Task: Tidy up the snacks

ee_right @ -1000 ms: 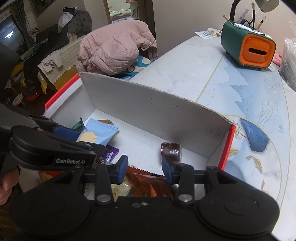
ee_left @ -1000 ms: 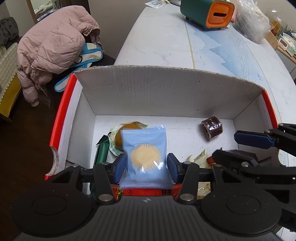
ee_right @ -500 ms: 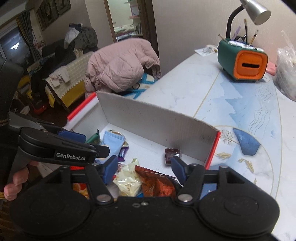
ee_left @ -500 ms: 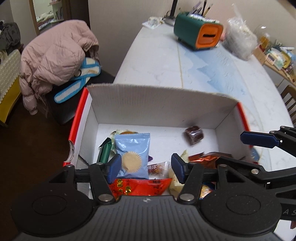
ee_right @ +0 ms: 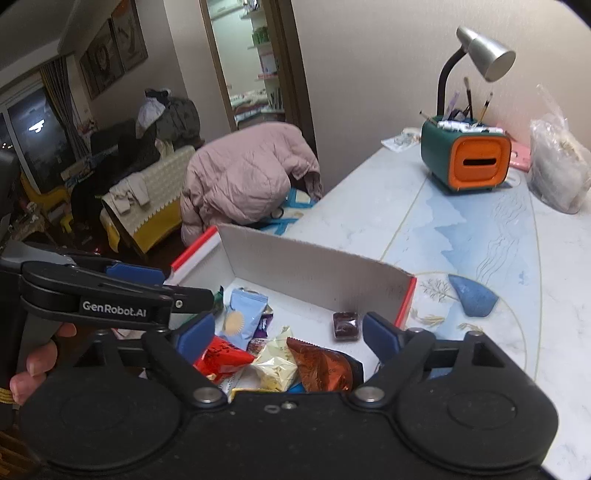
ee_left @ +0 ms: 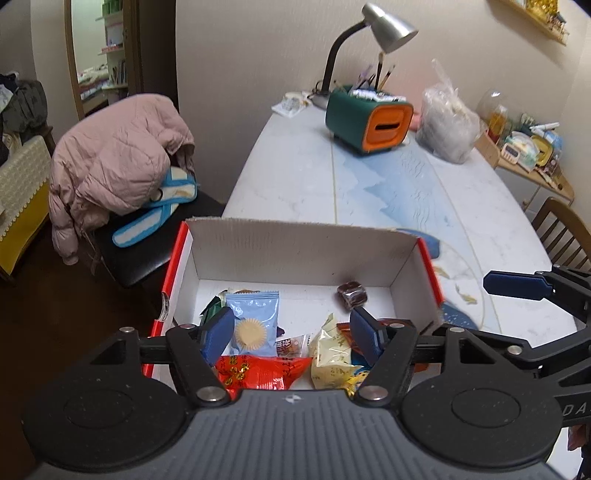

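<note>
Both claws have let go and lifted — blue packet [ee_left: 255, 317] now lies in the box [ee_left: 295, 242].

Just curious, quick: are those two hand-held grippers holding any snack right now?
Left hand-held gripper: jaws opening, nothing held; blue cookie packet lies in the box.
Right hand-held gripper: jaws opening, holds nothing.

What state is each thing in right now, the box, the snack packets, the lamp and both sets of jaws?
Box: open, on the table.
Blue packet: sealed, lying in the box, released.
Brown candy: wrapped, alone near the back wall.
Red packet: sealed, in the pile.
Lamp: off.
Left gripper: jaws opening, empty.
Right gripper: jaws opening, empty.
</note>
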Available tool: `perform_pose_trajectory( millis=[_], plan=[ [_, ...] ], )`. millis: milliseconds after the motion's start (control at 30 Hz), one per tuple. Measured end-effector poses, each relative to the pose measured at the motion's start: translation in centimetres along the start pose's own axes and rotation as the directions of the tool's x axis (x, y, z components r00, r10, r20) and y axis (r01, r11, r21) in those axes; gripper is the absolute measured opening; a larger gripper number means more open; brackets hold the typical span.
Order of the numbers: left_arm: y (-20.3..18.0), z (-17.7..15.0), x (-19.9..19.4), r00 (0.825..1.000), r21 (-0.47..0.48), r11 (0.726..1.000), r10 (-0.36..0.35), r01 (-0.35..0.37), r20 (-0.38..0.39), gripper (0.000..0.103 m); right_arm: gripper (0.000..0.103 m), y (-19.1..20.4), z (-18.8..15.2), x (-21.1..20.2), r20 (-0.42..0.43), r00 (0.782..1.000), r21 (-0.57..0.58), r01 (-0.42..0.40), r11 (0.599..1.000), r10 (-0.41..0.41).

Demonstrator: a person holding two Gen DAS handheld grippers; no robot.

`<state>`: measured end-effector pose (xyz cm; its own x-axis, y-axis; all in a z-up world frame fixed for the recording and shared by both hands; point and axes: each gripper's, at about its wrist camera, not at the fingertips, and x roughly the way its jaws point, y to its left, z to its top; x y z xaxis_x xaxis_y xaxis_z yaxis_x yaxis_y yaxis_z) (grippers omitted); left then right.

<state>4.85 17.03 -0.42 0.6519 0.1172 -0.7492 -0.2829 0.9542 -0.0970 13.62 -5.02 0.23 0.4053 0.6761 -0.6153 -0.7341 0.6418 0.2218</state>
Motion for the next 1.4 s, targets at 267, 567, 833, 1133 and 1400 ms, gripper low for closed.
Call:
perform_pose_trajectory(
  millis=[267,567,833,1133,1400],
  plan=[
    [-0.7,-1.0,-3.3,0.997,0.006,1.0,-0.001,0.0,0.071,0.074,0.098,0.7,-0.7,-3.1,0.065,0.998,0.003,0.012,1.0,-0.012],
    [-1.1,-2.2,-5.4,0.993,0.02,0.999,-0.033,0.031,0.116,0.084,0.103,1.0,-1.8,-5.3,0.115,0.993,0.035,0.038,0.999,-0.042],
    [-1.3,-2.8,-6.1,0.991,0.011,0.999,-0.053,0.052,0.127,0.088,0.103,1.3,-2.8,-6.1,0.144,0.987,0.071,0.063,0.996,-0.073],
    [-1.4,-3.7,-6.8,0.99,-0.017,0.999,-0.048,0.051,0.135,0.088,0.103,1.9,-4.0,-6.7,0.163,0.982,0.099,0.08,0.992,-0.095],
    [-1.4,-4.1,-6.7,0.991,-0.016,1.0,-0.025,0.027,0.13,0.088,0.103,2.5,-4.6,-6.6,0.176,0.977,0.094,0.106,0.99,-0.121]
  ],
)
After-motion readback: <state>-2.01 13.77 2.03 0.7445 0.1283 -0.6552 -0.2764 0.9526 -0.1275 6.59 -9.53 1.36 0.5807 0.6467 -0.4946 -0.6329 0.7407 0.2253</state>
